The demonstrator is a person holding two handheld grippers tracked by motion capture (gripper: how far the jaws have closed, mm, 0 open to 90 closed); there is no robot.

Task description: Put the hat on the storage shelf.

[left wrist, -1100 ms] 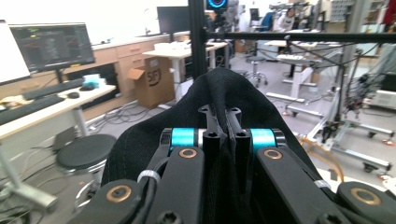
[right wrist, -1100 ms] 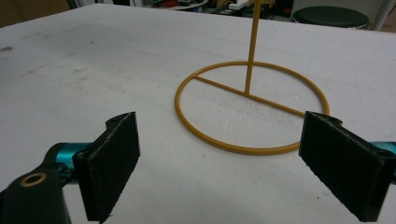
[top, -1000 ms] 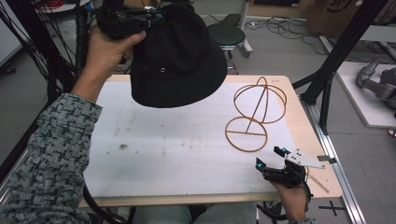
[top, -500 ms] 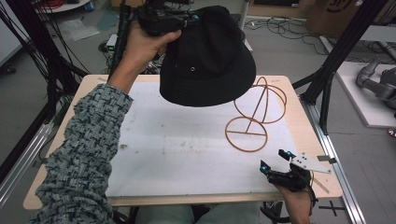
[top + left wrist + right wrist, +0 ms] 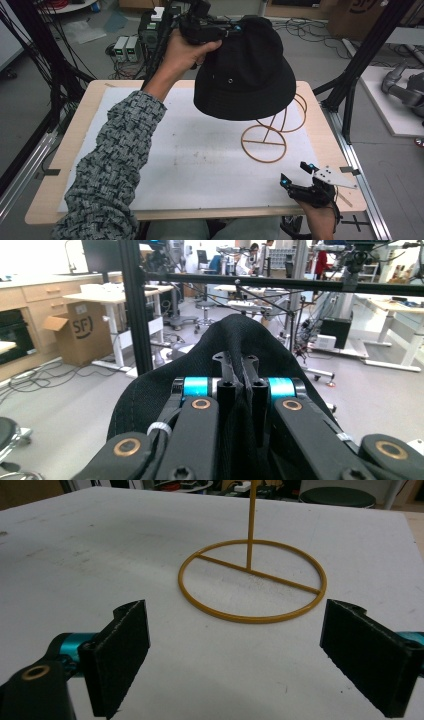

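A black bucket hat (image 5: 245, 70) hangs in the air over the table's far right part, with my left gripper (image 5: 207, 27) shut on its crown. In the left gripper view the jaws pinch a fold of the hat's black fabric (image 5: 235, 345). The hat covers most of the top of a gold wire hat stand (image 5: 265, 142), whose ring base rests on the white mat (image 5: 200, 150). My right gripper (image 5: 300, 177) sits low at the table's front right, jaws wide open. The right gripper view shows the stand's ring base (image 5: 252, 582) and upright rod ahead between the open jaws.
Black frame posts (image 5: 365, 55) rise at the table's right side, and another stands at the far left. Cables and equipment boxes (image 5: 127, 47) lie on the floor behind the table. The wooden table edge (image 5: 340, 165) runs close to my right gripper.
My left gripper has carried the hat to the right, from over the table's far middle to above the wire stand. The right gripper has barely shifted.
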